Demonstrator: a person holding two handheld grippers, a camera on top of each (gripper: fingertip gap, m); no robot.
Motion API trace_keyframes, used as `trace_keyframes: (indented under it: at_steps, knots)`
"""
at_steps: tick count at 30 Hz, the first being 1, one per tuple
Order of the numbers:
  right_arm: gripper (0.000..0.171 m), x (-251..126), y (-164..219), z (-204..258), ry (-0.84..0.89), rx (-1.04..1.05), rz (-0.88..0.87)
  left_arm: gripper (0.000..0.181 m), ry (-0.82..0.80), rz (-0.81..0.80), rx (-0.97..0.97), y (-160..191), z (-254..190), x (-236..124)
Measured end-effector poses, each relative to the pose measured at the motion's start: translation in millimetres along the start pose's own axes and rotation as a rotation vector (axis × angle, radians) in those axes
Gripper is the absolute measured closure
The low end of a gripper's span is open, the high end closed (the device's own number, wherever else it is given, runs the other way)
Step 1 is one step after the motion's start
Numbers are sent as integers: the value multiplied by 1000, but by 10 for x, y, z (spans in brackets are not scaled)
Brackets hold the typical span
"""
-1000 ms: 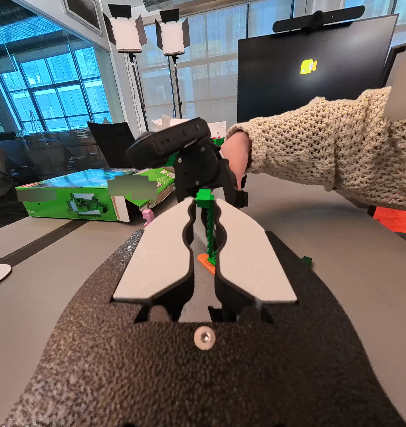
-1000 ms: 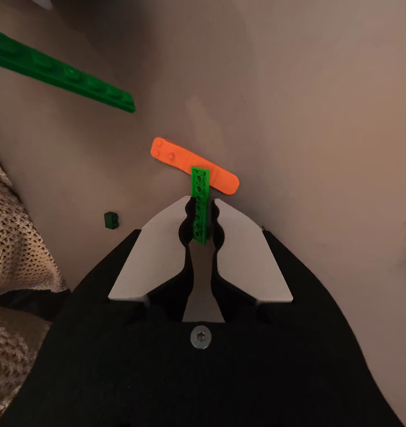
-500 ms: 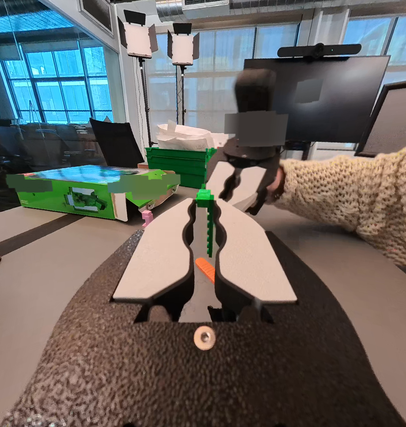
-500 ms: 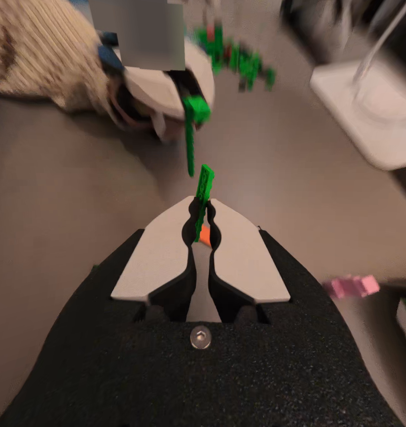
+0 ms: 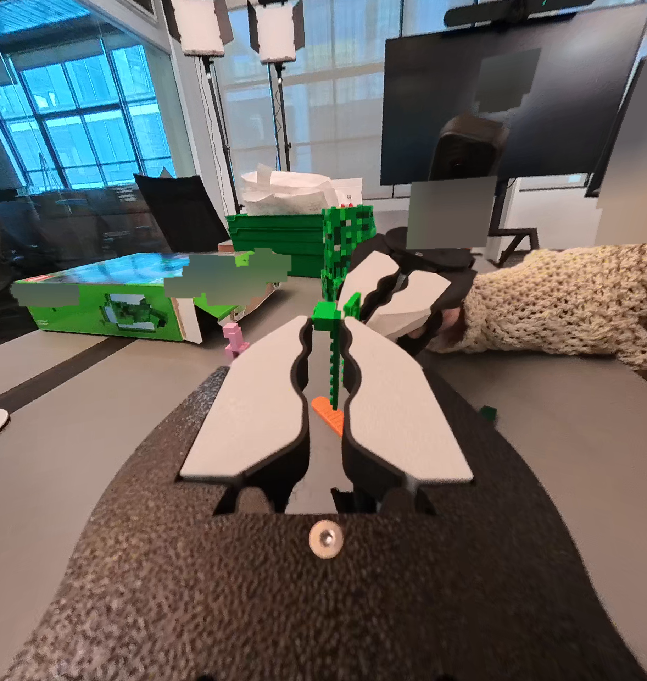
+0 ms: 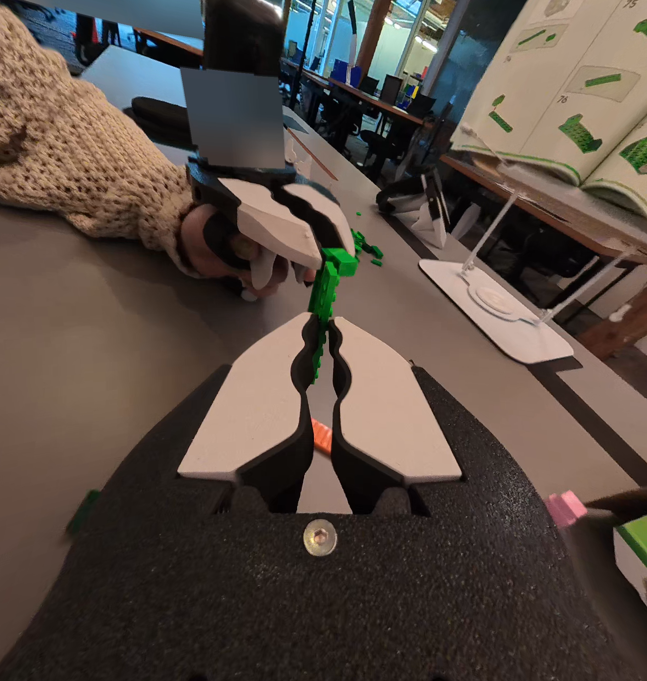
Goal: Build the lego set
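Green plate hangs upright, long axis vertical, from left hand-held gripper.

My own fingers hid most of the orange piece. A dark green bit was blurred; the open booklet ran off the edge.

Daylight is pouring in through the tall windows at 12 o'clock in the left wrist view, leaving that picture bright and cool, while two panel lamps are glowing white. The right wrist view is looking dimmer and warmer, with a soft shadow lying on the desk at 9 o'clock. Straight lines are bending toward the edges in both. The pink brick at 4 o'clock is smearing with blur.
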State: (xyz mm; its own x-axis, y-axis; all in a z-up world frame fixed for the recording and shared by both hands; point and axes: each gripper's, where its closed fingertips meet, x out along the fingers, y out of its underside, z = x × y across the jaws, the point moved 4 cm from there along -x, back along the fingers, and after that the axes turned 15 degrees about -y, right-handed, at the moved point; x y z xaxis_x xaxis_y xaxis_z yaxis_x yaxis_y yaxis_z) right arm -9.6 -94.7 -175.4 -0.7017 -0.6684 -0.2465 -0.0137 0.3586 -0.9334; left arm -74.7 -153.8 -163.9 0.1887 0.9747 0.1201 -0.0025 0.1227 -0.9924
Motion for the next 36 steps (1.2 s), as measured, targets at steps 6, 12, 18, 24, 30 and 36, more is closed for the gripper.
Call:
trace_keyframes:
  at_steps: [6,12,18,24,30,36]
  knots:
    - [167,-74,164,-57,-21,6,5,168,9,95,27,87,-17,95]
    - [167,-79,298,-103,-184,105,82,168,-81,107,21,100,105,129]
    - [167,-33,300,-177,-291,31,56,168,-65,85,29,81,93,92]
    - [167,16,281,-163,-417,-15,24,168,-53,51,20,24,145,-2]
    - [167,4,215,-344,-304,-18,-64,168,-65,55,116,8,154,-73]
    - [167,128,203,-396,-281,-10,-61,168,-133,-23,213,-84,171,-214]
